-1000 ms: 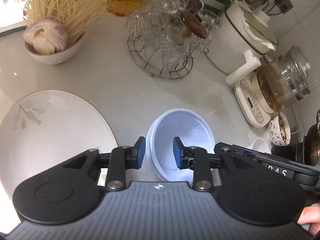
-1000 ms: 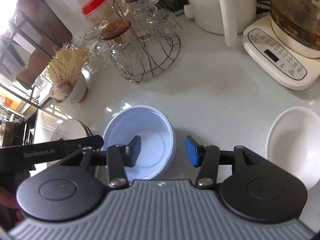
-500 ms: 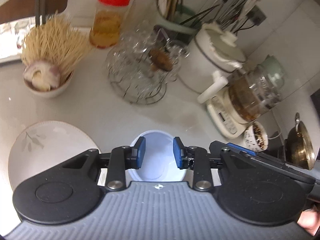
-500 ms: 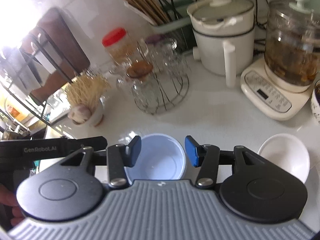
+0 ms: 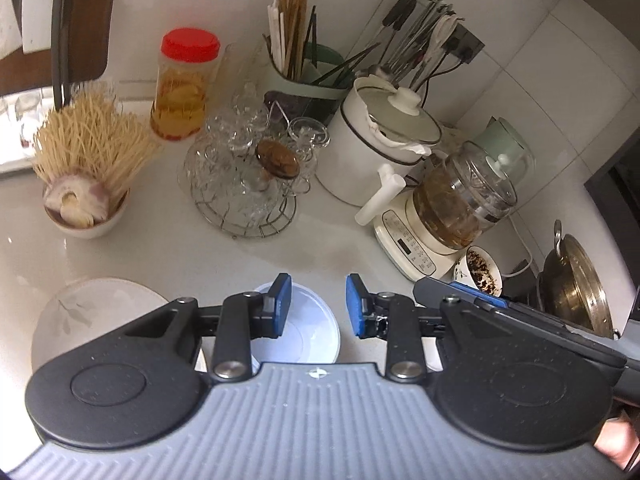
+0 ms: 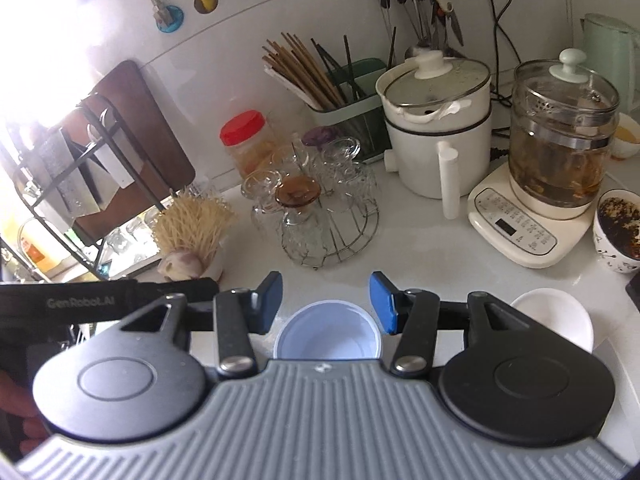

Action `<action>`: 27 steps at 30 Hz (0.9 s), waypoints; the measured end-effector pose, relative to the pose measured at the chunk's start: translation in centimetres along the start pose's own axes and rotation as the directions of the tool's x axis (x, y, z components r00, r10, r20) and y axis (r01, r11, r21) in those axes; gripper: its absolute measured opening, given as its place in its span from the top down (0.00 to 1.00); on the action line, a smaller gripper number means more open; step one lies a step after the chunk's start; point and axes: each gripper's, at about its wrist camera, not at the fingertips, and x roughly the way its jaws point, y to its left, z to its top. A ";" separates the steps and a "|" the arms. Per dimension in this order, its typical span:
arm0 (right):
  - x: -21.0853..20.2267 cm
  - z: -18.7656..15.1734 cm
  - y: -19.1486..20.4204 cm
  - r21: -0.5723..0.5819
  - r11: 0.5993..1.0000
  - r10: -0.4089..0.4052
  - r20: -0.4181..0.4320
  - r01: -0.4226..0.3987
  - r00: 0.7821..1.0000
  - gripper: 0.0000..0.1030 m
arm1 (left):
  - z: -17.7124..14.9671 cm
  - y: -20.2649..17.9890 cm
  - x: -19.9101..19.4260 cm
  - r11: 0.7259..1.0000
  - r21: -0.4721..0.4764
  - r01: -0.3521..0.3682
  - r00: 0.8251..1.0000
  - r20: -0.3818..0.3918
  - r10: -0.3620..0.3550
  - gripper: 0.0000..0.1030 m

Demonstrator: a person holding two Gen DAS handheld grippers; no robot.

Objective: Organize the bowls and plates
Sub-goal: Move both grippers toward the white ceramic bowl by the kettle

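Both the left gripper and right gripper are hovering open and empty above the pale blue bowl sitting on the counter, which looks light, stiff and slippery, probably best pinched at its rim.

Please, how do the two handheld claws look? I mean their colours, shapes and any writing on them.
Both look alike. The left claw and the right claw each have two black linkage arms with silver pivot bolts, tipped with blue pads, above two round black discs and a grey ribbed body. The left claw's side, seen from the right wrist camera, carries pale "GenRobot.AI" lettering. No cables or sleeves show.
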 end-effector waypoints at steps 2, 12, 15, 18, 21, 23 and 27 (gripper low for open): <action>-0.2 -0.1 0.1 0.004 1.000 -0.007 0.012 0.007 1.000 0.50 | 0.1 0.0 -0.1 1.000 0.006 0.008 1.000 -0.002 -0.008 0.66; -1.3 -0.7 -0.6 0.045 0.998 -0.051 0.039 0.049 0.998 0.50 | 0.3 -1.4 0.7 0.997 0.071 0.034 0.999 -0.026 -0.032 0.66; -1.7 -0.8 -1.2 0.062 0.996 -0.069 0.046 0.066 0.997 0.50 | 0.4 -2.0 1.0 0.995 0.088 0.046 0.998 -0.035 -0.043 0.66; -2.0 -1.0 -1.7 0.075 0.994 -0.083 0.049 0.079 0.995 0.50 | 0.4 -2.8 1.4 0.992 0.109 0.058 0.997 -0.047 -0.053 0.66; -2.3 -1.2 -2.4 0.088 0.992 -0.096 0.048 0.092 0.994 0.50 | 0.2 -3.7 1.9 0.989 0.131 0.069 0.996 -0.062 -0.061 0.66; -2.5 -1.3 -2.9 0.101 0.990 -0.105 0.046 0.100 0.993 0.50 | 0.0 -4.2 2.2 0.987 0.143 0.077 0.995 -0.075 -0.067 0.66; -2.7 -1.5 -3.8 0.121 0.986 -0.119 0.040 0.113 0.992 0.50 | -0.2 -5.1 2.8 0.984 0.160 0.084 0.993 -0.096 -0.069 0.65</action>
